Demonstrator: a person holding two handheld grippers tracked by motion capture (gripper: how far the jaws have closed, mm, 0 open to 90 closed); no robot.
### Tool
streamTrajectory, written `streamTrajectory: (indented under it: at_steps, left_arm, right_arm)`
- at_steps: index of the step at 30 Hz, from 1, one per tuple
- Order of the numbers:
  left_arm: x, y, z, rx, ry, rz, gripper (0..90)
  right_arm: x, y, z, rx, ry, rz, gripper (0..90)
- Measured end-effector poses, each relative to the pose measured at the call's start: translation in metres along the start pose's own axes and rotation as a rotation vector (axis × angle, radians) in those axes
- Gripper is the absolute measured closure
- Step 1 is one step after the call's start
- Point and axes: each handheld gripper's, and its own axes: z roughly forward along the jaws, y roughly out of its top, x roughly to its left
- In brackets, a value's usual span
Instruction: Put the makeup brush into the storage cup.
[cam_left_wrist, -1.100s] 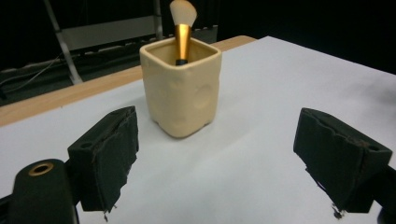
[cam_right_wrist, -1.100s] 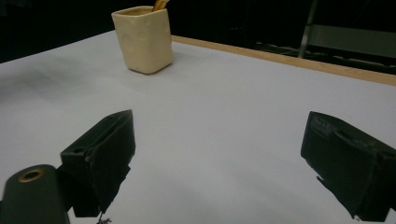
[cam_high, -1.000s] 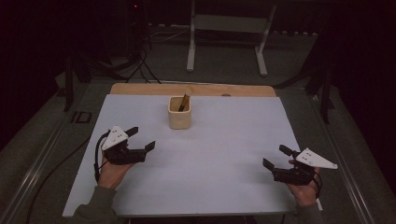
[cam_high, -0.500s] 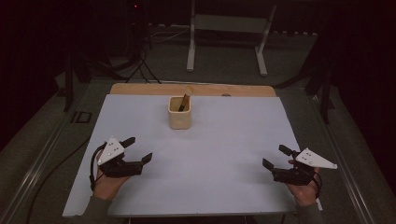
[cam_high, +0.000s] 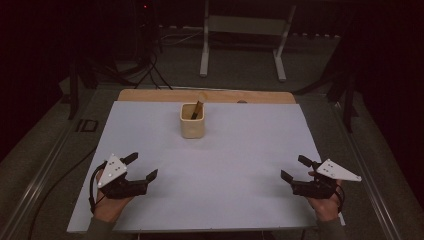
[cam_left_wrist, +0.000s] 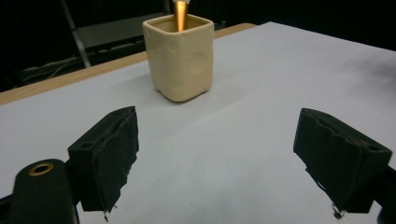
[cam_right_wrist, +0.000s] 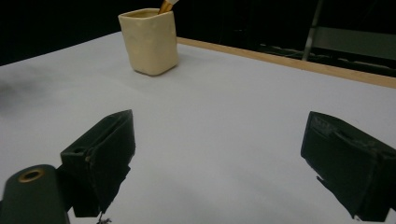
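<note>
Toward the far middle of the desk (cam_high: 150, 130) stands a cream cup (cam_high: 192, 120), upright on the white sheet, with a brown stick (cam_high: 197, 109) leaning out of it. Near the front left corner the left hand-held gripper (cam_high: 140, 167) hovers with its jaws spread wide and nothing between them — the cup sits well ahead of it in the left gripper view. At the front right, the right hand-held gripper (cam_high: 295, 168) is likewise wide open and holds nothing — well apart from the cup.
</note>
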Motion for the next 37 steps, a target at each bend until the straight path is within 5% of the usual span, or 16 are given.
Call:
streamTrajectory:
  at_steps: [14, 37]
  left_arm:
    - [0.005, -0.007, -0.014, -0.038, 0.057, -0.031, 15.1]
    - [0.012, -0.011, -0.023, -0.082, 0.064, -0.055, 15.0]
  right_arm:
    - [0.001, 0.0, -0.001, -0.008, 0.008, -0.003, 10.0]
    - [0.004, 0.001, -0.001, -0.032, 0.059, -0.019, 9.9]
